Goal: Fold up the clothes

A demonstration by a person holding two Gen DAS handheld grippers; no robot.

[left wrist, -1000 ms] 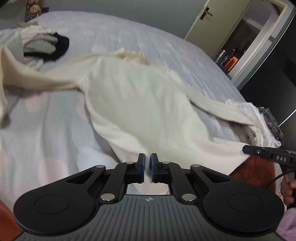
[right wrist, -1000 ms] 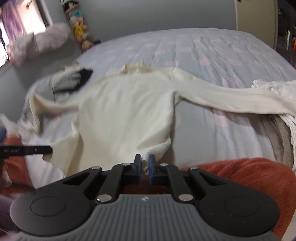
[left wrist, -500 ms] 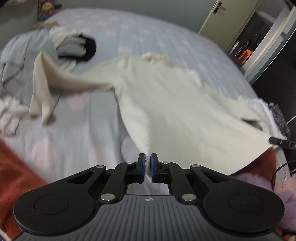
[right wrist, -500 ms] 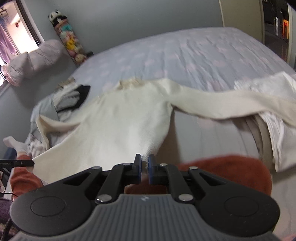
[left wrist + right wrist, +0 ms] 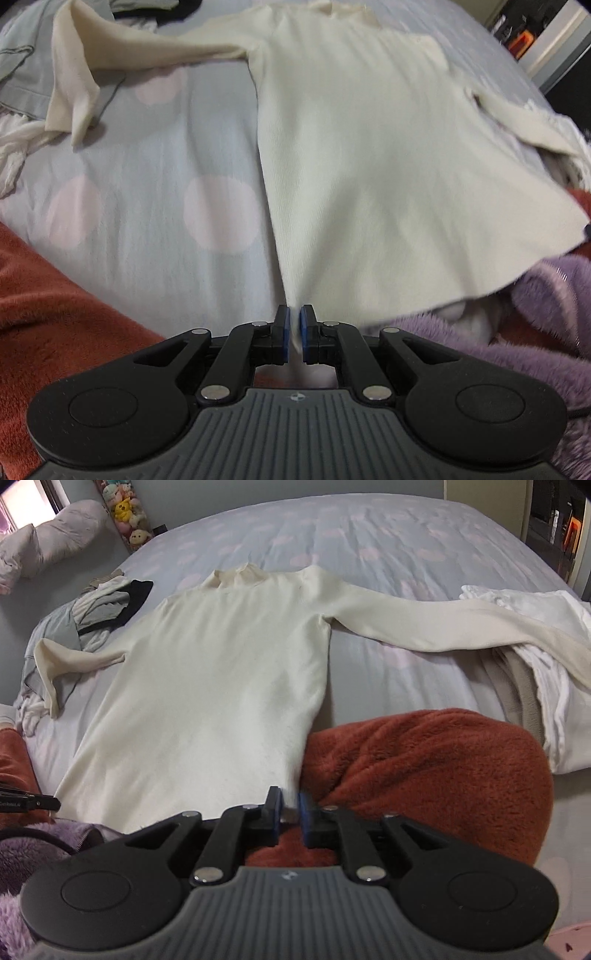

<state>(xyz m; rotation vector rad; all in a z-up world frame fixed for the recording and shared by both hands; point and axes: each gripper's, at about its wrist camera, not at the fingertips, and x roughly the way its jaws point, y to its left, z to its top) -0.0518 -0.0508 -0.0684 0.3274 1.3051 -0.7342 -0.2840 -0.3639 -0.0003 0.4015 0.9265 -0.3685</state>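
A cream long-sleeved turtleneck [image 5: 362, 155] lies spread face-up on the bed, collar far, hem near; it also shows in the right wrist view [image 5: 221, 679]. My left gripper [image 5: 294, 325] is shut on the hem's left corner. My right gripper [image 5: 289, 810] is shut on the hem's right corner, with fabric between its blue pads. The left sleeve [image 5: 62, 657] bends back on itself at the left. The right sleeve [image 5: 443, 624] stretches out to the right over a pile of white clothes.
The bed has a pale blue sheet with pink dots [image 5: 155, 206]. A rust fleece blanket [image 5: 424, 760] and purple fleece [image 5: 546, 314] lie at the near edge. Grey and black clothes [image 5: 107, 605] are heaped far left. White clothes [image 5: 546, 657] are piled at the right.
Both grippers have pulled the hem toward the near edge. The body of the turtleneck now lies flatter and straighter on the bed, and the left wrist view tilted down toward the sheet.
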